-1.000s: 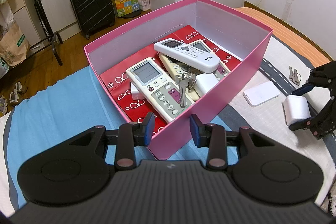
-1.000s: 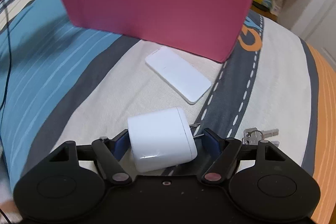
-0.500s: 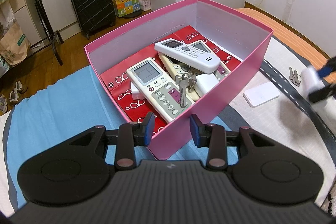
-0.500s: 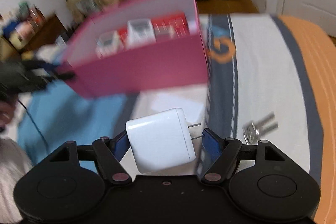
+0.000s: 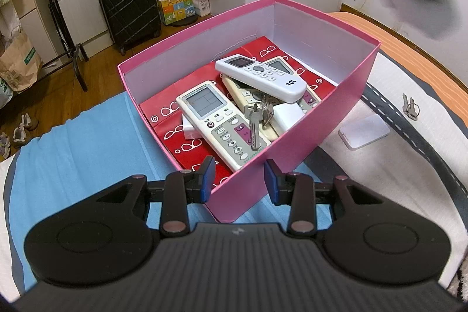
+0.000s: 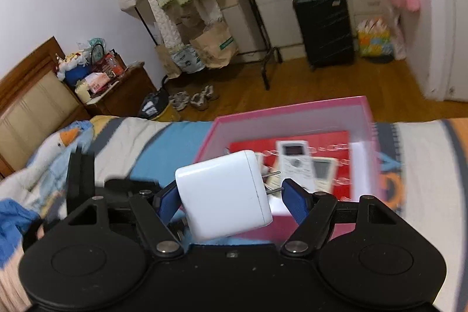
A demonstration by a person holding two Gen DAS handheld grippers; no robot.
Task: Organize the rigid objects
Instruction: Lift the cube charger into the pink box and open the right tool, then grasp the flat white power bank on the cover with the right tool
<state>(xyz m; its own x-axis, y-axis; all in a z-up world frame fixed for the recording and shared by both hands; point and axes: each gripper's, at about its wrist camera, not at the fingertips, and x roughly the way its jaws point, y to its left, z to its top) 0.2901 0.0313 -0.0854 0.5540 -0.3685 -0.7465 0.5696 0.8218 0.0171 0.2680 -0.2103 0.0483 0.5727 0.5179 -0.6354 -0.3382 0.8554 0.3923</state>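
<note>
While the right hand-held gripper (image 6: 229,195) pinches the white charger (image 6: 223,195) by its sides, prongs pointing toward 3 o'clock in the right wrist view, the job is prob. to carry it over the pink box (image 5: 295,157) wall and set it down inside w/o clipping the rim. Best to clear the near wall fully, then lower onto a free patch of the red lining, since the remotes (image 5: 222,122) and the bunch of keys (image 5: 257,119) crowd the middle; a drop onto the stacked remotes could make it slide or tip. Release only once it's low. The right hand-held gripper sits tilted down, above and short of the box, rolled a bit so the charger leans. The left hand-held gripper (image 5: 238,180) hangs at the box's 6 o'clock corner, angled down, pads close together but holding nothing, the box corner just between them; can't tell if they touch it. A flat white pack (image 5: 364,130) and more keys (image 5: 409,107) wait on the bed at 3 o'clock.
</note>
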